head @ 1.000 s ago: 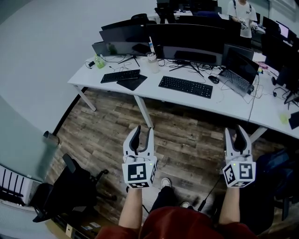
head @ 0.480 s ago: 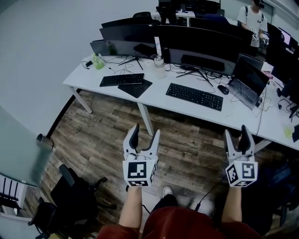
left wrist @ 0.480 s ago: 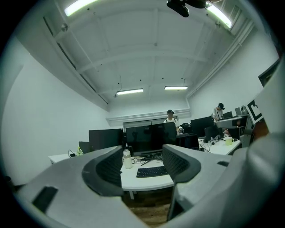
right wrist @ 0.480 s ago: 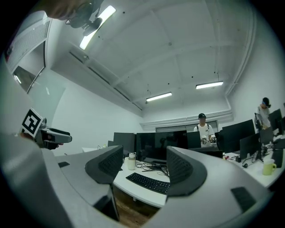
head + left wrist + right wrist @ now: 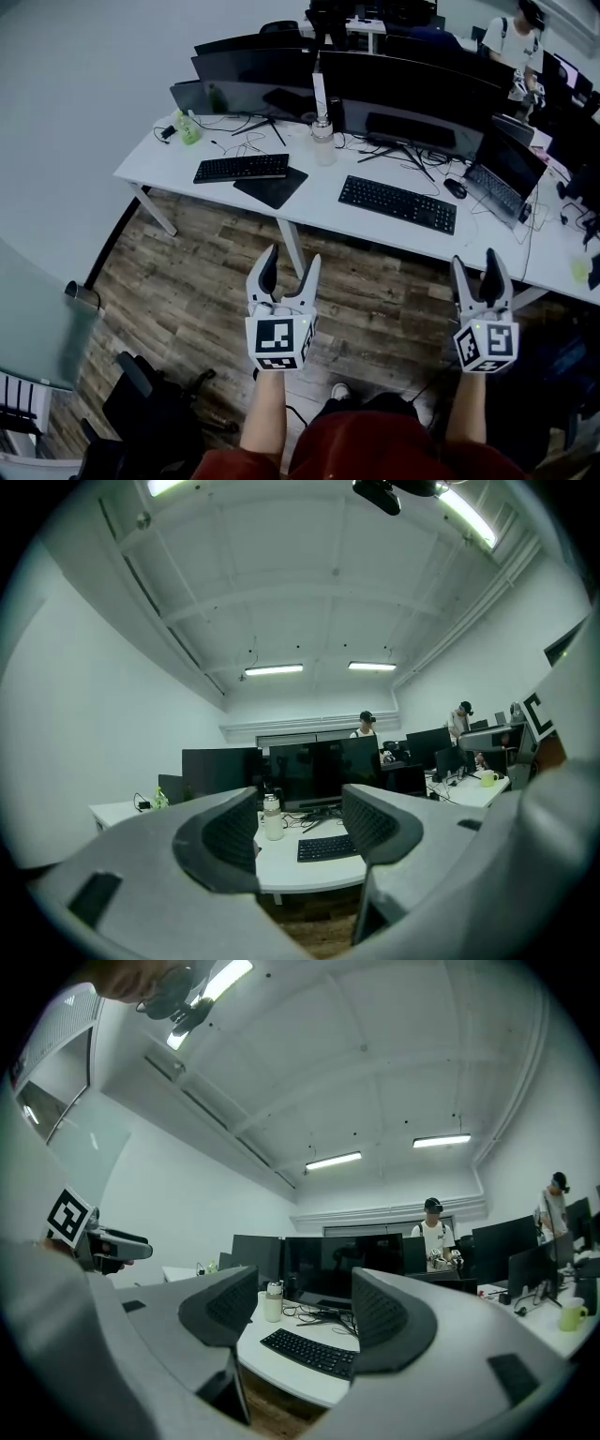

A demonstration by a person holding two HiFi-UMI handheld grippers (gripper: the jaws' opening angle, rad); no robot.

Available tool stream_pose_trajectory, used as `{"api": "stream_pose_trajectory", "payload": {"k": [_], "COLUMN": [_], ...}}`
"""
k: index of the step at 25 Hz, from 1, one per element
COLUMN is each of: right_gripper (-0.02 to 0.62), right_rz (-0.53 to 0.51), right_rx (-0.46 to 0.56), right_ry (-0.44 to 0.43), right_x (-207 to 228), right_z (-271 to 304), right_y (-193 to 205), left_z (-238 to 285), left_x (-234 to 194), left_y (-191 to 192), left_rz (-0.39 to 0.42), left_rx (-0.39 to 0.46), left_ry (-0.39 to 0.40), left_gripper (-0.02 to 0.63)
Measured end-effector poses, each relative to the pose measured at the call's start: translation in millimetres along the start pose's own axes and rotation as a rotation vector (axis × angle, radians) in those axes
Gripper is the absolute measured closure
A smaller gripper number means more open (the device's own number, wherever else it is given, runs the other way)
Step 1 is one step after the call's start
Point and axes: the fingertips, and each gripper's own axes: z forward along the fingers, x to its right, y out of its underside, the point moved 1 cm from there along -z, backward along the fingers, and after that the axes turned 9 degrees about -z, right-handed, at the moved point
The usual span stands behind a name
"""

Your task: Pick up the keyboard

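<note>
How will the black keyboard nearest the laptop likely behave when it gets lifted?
The keyboard is a long, thin slab, so probably stiff and fairly light, but likely to tilt if gripped at one end. It lies flat on the desk, so getting an edge may need sliding it.

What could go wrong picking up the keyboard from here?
Two keyboards lie on the desk, the left keyboard and the middle keyboard, so the wrong one might get picked. The middle keyboard sits near a mouse and loose cables; lifting it could snag them.
</note>
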Motion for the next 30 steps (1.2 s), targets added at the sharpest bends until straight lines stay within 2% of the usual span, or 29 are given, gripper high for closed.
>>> {"api": "stream_pose_trajectory", "payload": {"k": [7, 14, 30], "right_gripper": [0.302, 0.302, 0.299], "right_rz": [0.01, 0.031, 0.059], "right_rx": [-0.011, -0.004, -0.03], "right_ry": [0.034, 0.061, 0.171], "right_x": [7.2, 35.6, 151.6], "right_z": [31.9, 74.4, 168.9], "right_y": [12.3, 34.9, 69.0], "left_z": [40.0, 100.0, 277.5], "left_x": [-10.5, -5.0, 49.8], "left_y": [7.7, 17.3, 7.3], "left_rz": [0.006, 0.019, 0.059], "left_rx": [-0.01, -0.025, -0.047], "left_ry": [0.023, 0.055, 0.161], "left_gripper": [0.344, 0.343, 0.343]}}
